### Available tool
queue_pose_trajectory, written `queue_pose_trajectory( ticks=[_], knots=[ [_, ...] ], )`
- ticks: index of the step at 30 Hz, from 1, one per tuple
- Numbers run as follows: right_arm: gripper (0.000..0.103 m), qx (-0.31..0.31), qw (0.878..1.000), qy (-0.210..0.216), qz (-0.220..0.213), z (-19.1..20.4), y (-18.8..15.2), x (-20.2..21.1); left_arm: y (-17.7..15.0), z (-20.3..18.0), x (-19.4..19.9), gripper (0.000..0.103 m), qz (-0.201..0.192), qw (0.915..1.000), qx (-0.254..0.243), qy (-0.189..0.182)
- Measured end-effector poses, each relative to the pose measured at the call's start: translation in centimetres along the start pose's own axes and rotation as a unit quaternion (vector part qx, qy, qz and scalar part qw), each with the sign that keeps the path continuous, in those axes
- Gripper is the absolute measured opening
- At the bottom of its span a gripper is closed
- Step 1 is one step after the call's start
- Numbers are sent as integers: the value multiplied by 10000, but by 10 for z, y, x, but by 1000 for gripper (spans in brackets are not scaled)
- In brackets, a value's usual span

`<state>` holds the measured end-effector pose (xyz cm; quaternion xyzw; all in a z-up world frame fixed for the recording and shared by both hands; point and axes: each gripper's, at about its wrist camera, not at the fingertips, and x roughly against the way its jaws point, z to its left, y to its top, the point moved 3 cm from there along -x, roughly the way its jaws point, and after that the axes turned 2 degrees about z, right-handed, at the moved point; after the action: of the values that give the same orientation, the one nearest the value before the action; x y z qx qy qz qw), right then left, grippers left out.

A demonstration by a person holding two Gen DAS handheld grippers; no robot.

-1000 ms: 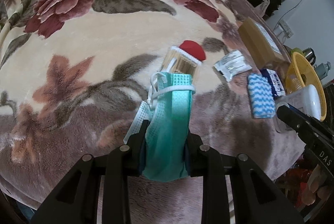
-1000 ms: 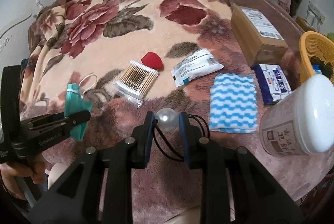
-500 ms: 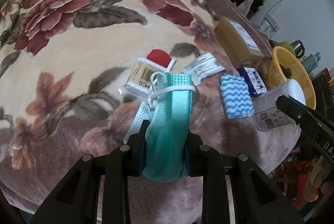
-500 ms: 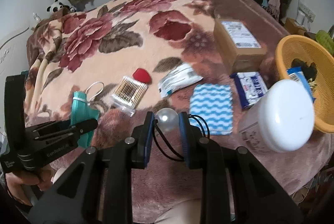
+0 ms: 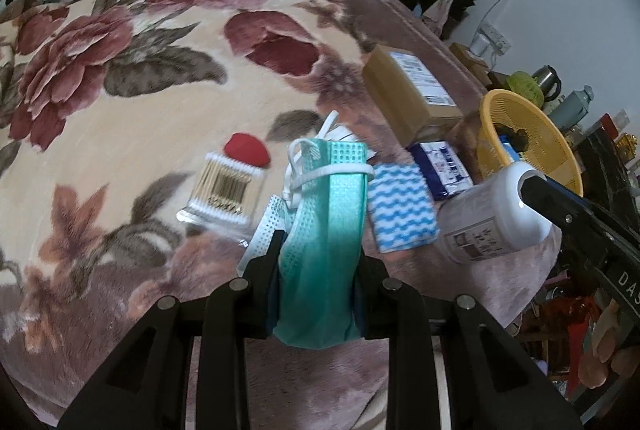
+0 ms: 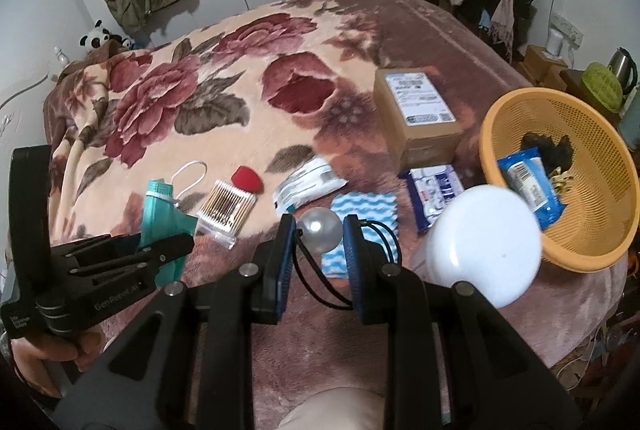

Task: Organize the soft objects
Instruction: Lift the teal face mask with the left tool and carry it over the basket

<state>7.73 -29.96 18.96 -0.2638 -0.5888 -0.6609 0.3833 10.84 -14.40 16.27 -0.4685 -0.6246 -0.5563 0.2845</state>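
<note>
Both grippers loaded above the flowered blanket [image 6: 168,117].
Orange basket [image 6: 592,254] at bed's right edge w/ a blue packet inside; white jar [image 6: 480,250] just beside it. Left gripper [image 5: 320,266] pinches folded green face mask [image 5: 328,230], held off the bed. Right gripper [image 6: 318,230] clamps a pearl bead [image 6: 320,230] on a black hair tie, loop dangling below.

On the blanket [image 6: 132,133] the cotton swabs [image 6: 226,207] lie left of the wipes packet [image 6: 308,185], with the cloth [image 6: 366,203] just right of it. Farther right sit the tissue pack [image 6: 434,189] and the tub [image 6: 482,242]; the box [image 6: 418,109] lies behind them, and the basket [image 6: 576,246] at the far right
</note>
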Motion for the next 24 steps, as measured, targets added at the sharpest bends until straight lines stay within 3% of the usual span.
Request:
queue_pose_trajectory(
  ticks=[24],
  knots=[
    [25, -545, 9966, -406, -470, -90, 21, 43, 47, -120, -7, 28, -48, 9957, -787, -491]
  ],
)
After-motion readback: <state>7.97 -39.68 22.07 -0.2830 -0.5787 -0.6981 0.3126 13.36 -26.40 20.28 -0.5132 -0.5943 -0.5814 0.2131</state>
